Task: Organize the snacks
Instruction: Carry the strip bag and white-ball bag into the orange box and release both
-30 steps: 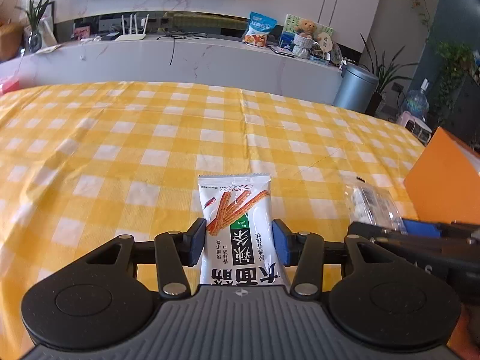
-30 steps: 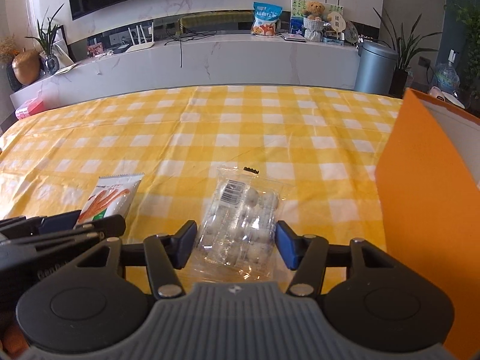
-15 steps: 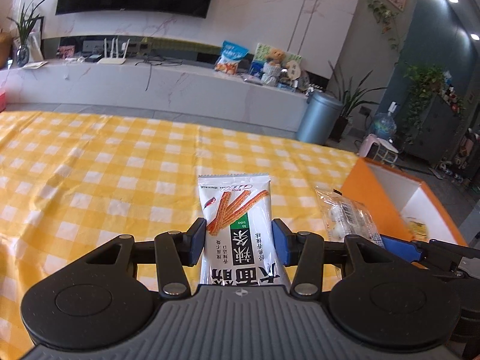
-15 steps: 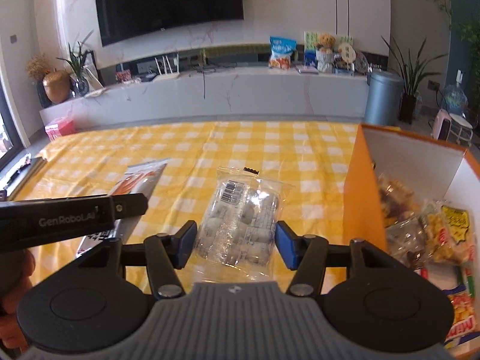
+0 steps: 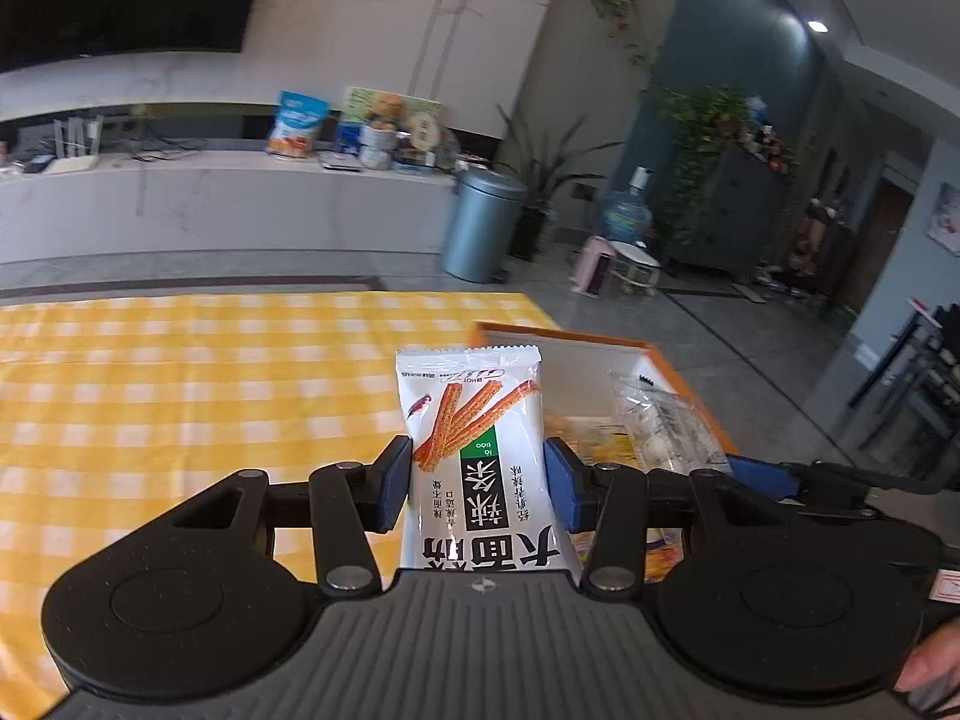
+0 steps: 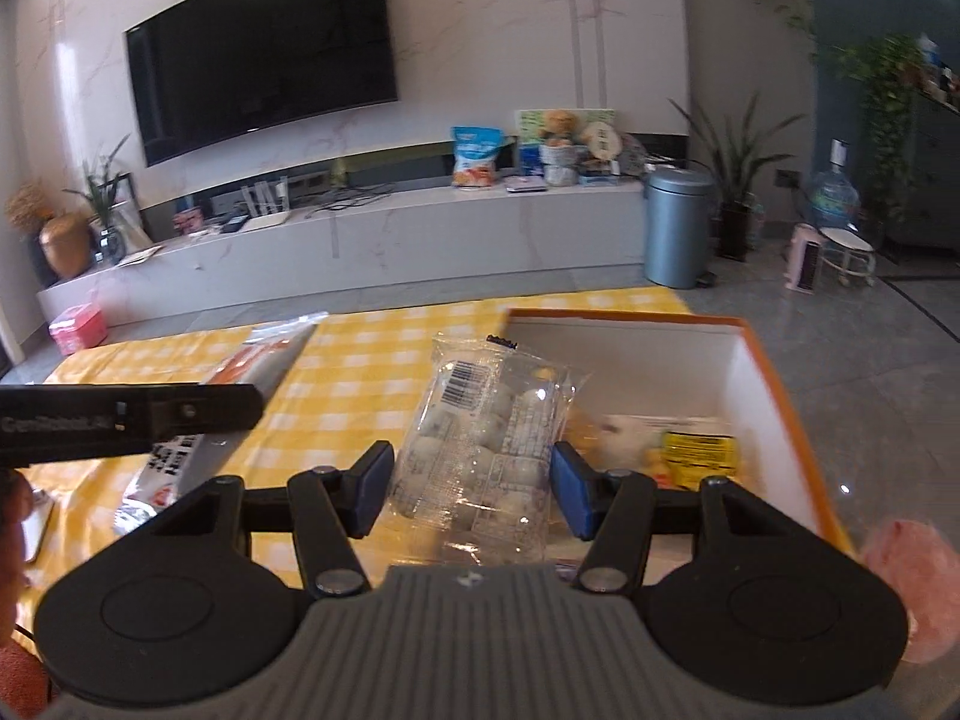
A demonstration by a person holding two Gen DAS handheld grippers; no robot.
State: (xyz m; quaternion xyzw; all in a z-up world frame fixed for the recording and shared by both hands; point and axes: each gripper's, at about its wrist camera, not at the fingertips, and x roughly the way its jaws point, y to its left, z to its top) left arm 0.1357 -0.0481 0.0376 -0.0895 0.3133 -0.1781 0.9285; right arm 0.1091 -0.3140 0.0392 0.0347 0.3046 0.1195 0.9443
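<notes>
Left wrist view, from the left: the yellow checked cloth (image 5: 180, 396) fills the near ground, and above it a long white counter (image 5: 210, 204) runs under a dark screen. At centre the left gripper (image 5: 478, 483) is clenched on a white packet (image 5: 474, 450) printed with orange sticks, its blue pads pressed to both long edges, so the packet hangs clear of the cloth. Just right of it sits the orange box (image 5: 600, 343) with white inner walls, and over its opening is the clear bag (image 5: 666, 432) carried by the other tool. Further back stand a grey bin (image 5: 483, 228) and a water bottle (image 5: 627, 213).

Right wrist view, from the left: a pink box (image 6: 78, 327) lies on the floor by the counter (image 6: 360, 252), and a vase (image 6: 63, 243) stands at the counter's end under the TV (image 6: 264, 48). The left gripper's black arm (seen side-on, jaws not readable from here) crosses the lower left with the white packet (image 6: 198, 450) slanting behind it, above the checked cloth (image 6: 372, 360). At centre the right gripper (image 6: 471, 489) grasps the clear bag (image 6: 486, 438) of pale round pieces; the pads meet its sides and the bag is held aloft at the box's near left corner. To the right the orange box (image 6: 774, 378) stands open, with several snack packs (image 6: 696, 450) lying on its floor. The grey bin (image 6: 678, 228) is behind it.
</notes>
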